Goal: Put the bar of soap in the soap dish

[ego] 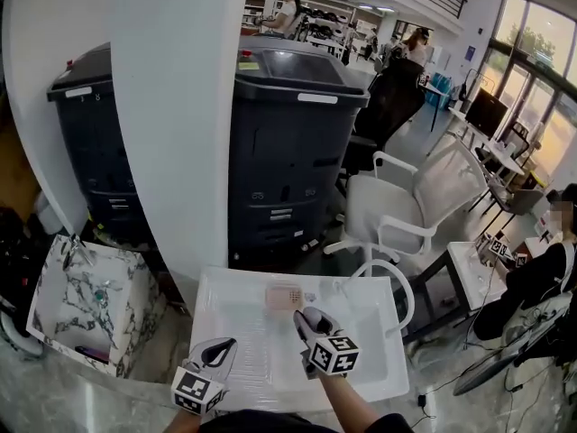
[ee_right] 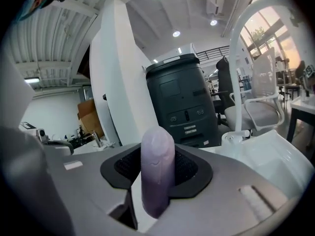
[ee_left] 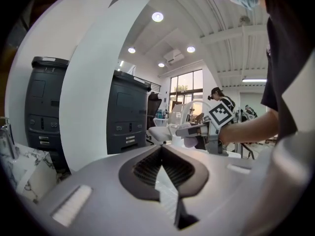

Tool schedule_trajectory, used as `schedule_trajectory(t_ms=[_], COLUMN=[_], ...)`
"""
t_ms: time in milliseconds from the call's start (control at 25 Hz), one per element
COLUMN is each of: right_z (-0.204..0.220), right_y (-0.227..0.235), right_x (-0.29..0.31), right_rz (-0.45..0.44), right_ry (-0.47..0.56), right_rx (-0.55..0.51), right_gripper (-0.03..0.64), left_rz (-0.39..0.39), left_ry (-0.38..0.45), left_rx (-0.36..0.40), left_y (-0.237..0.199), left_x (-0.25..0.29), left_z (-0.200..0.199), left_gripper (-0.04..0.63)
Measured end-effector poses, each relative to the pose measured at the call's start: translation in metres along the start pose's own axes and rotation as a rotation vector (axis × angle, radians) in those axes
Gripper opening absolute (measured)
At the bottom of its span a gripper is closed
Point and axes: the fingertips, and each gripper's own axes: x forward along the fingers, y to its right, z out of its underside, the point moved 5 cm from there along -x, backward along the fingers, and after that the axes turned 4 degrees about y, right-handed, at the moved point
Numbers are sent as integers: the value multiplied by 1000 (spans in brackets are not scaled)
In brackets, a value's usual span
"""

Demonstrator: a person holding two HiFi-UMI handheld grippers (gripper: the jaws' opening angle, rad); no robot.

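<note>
In the right gripper view, a pale lilac bar of soap stands upright between the pads of my right gripper, which is shut on it. The head view shows that right gripper over the white sink, just in front of the pinkish soap dish at the basin's back. My left gripper hovers over the sink's front left part. Its jaws meet at the tips with nothing between them. In the left gripper view, the right gripper and its soap show ahead.
A white arched tap rises at the sink's right side. Behind the sink stand a white pillar, dark bins and a white office chair. A marble-patterned box sits to the left.
</note>
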Motion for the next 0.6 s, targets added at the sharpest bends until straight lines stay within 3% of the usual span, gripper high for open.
schedule_trajectory(t_ms=[360, 600], right_z=[16, 28], right_y=[18, 24], right_x=[58, 88], right_rz=[-58, -73], right_ry=[-126, -201], right_rx=[-131, -278], right_gripper=[150, 149], left_rz=[-117, -171], left_ry=[-7, -41], left_rx=[-17, -29], left_y=[-2, -5], left_x=[-7, -17], left_z=[6, 16], left_gripper=[52, 52])
